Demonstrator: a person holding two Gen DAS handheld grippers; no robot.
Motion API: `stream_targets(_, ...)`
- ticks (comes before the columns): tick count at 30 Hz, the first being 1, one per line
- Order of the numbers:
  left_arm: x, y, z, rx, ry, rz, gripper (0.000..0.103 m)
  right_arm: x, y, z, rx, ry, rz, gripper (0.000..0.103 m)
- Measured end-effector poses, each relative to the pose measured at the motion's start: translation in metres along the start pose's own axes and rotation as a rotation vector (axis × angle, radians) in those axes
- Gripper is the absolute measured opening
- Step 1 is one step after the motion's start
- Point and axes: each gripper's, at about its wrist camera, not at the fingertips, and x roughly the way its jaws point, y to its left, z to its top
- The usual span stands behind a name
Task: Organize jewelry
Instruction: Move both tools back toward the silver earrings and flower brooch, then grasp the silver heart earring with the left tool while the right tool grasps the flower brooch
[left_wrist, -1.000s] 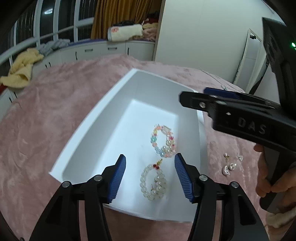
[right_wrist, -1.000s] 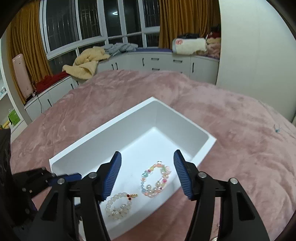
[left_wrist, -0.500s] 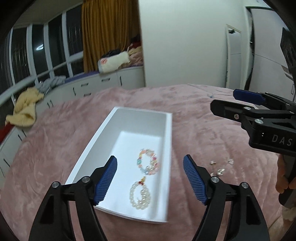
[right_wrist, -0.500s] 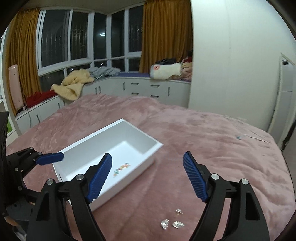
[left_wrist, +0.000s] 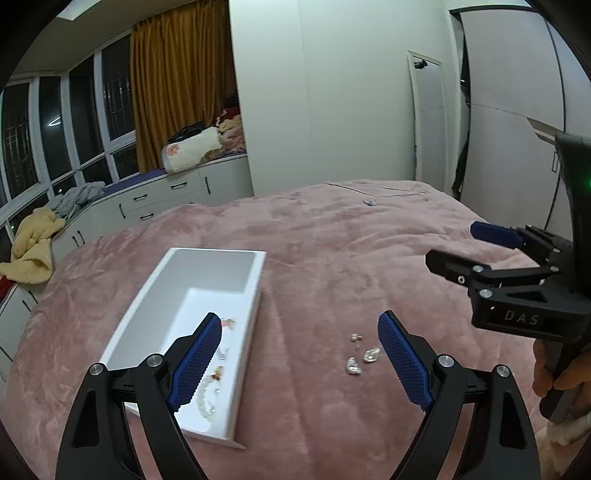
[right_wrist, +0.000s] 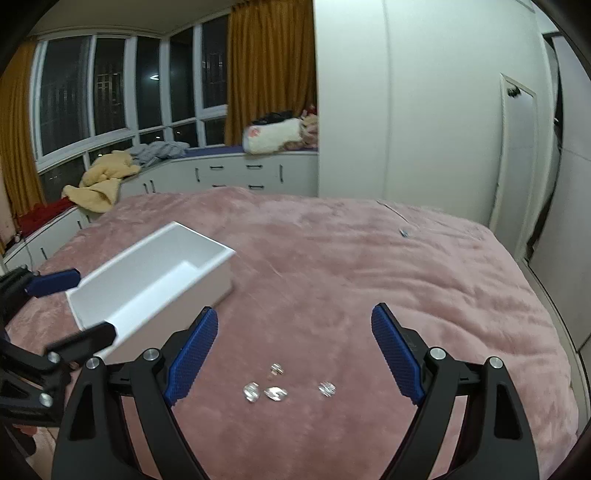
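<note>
Pink plush bed cover (right_wrist: 332, 258) carries everything. Both grippers pulled back and up from white box (left_wrist: 207, 284) within last second; view swung toward loose earrings (right_wrist: 271, 389). Left gripper (left_wrist: 299, 354) spread wide, empty. Right gripper (right_wrist: 291, 354) likewise released, earrings lying between its fingers, toward 6 o'clock. Bead bracelets (left_wrist: 216, 373) already in box, at 9 o'clock. Judgement: earrings next. Room: white cabinets, dark windows, mustard curtains (right_wrist: 269, 70).

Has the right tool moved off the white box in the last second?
Yes. The right tool has pulled back and swung right: the white box now sits left of it, small earrings between its open fingers.
</note>
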Motion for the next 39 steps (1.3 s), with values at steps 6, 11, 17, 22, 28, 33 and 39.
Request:
stream_targets(6, 0.022, -0.021, -0.006, -0.003, 0.031, -0.029, 0.088, 0.015, -0.03, -0.026, 0.03, 0.042, -0.039, 0.084)
stream_targets(11, 0.046, -0.036, -0.016, 0.017, 0.06, -0.034, 0.088, 0.03, -0.047, -0.043, 0.045, 0.075, -0.058, 0.082)
stream_targets(17, 0.081, -0.047, -0.033, 0.033, 0.123, -0.048, 0.088, 0.057, -0.053, -0.06, 0.028, 0.13, -0.055, 0.071)
stream_targets(22, 0.108, -0.051, -0.05, 0.046, 0.171, -0.063, 0.087, 0.08, -0.051, -0.072, 0.012, 0.17, -0.037, 0.062)
stream_targets(28, 0.138, -0.051, -0.065, 0.05, 0.232, -0.075, 0.077, 0.107, -0.05, -0.083, 0.004, 0.216, -0.024, 0.061)
stream_targets(33, 0.163, -0.045, -0.076, 0.033, 0.279, -0.082, 0.067, 0.126, -0.05, -0.095, -0.001, 0.258, -0.017, 0.061)
stream_targets(39, 0.184, -0.039, -0.087, 0.017, 0.328, -0.09, 0.058, 0.146, -0.046, -0.105, -0.014, 0.301, -0.008, 0.061)
